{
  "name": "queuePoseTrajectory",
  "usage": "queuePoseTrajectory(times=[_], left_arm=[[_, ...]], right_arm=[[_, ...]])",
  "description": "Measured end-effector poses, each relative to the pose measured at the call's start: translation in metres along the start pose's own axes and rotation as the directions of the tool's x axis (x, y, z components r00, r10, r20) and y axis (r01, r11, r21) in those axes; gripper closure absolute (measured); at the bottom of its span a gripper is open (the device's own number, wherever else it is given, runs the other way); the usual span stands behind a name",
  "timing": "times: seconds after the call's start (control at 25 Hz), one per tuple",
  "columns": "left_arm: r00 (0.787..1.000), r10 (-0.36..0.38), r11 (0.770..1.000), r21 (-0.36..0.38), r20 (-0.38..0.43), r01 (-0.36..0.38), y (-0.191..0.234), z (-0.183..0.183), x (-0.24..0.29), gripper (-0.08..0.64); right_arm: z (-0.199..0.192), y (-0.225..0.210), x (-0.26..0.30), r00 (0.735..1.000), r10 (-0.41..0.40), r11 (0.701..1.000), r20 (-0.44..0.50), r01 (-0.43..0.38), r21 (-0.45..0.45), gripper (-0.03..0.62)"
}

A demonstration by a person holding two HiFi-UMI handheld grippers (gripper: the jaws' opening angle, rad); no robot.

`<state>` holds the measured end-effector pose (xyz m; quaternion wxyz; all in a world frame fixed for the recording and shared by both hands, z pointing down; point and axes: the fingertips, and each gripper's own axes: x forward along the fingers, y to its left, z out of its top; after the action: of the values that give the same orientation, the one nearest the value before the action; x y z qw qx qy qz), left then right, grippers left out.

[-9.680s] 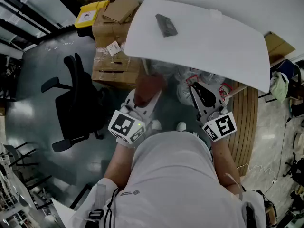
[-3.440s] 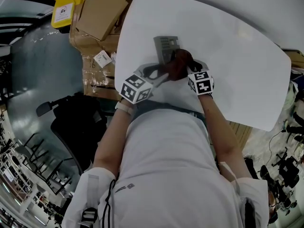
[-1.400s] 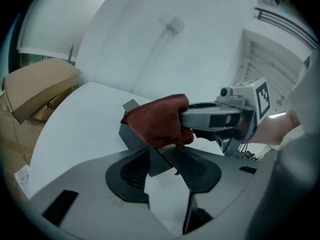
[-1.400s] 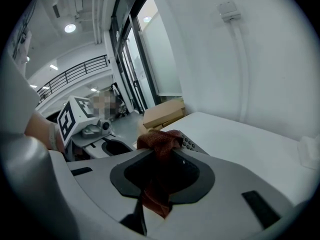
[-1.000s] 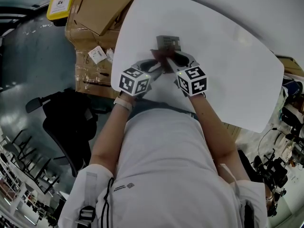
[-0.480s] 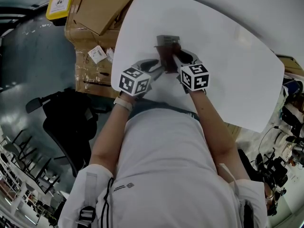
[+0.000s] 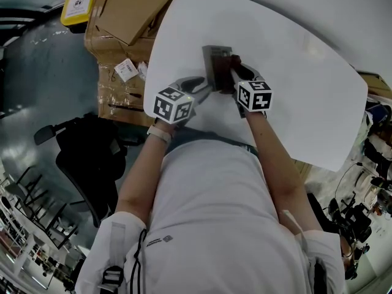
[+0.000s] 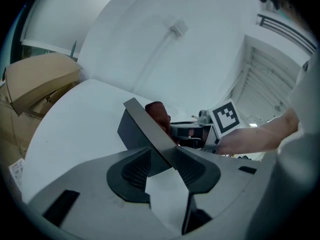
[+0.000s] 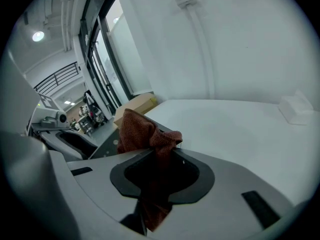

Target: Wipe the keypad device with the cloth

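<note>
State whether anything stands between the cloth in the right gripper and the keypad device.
Nothing visible does. The cloth, clamped in the right gripper, is at the keypad device, apparently touching it. The left gripper grips its near edge, clear of the cloth.

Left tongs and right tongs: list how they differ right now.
The left tongs stand wide, clamped on one end of the grey keypad device. The right tongs are nearly closed, pinching the reddish-brown cloth. The left tongs hold something hard and flat, the right tongs something soft and bunched. Both are gripping something, and both meet at the keypad device over the white table.
</note>
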<state>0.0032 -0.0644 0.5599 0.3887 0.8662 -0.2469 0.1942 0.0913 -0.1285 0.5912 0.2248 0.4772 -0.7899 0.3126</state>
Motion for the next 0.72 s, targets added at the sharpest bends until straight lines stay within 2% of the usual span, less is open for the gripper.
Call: queuePoseTrajectory(times=[0.4, 0.72], left_arm=[[1.0, 0.011, 1.0, -0.013, 0.01, -0.011, -0.002, 0.0, 0.001, 0.418], [1.0, 0.018, 1.0, 0.002, 0.024, -0.019, -0.009, -0.003, -0.001, 0.476]], right_arm=[[-0.021, -0.027, 0.0, 0.998, -0.055, 0.995, -0.039, 0.058, 0.083, 0.499], [-0.032, -0.024, -0.009, 0.997, -0.054, 0.995, -0.058, 0.059, 0.083, 0.499]])
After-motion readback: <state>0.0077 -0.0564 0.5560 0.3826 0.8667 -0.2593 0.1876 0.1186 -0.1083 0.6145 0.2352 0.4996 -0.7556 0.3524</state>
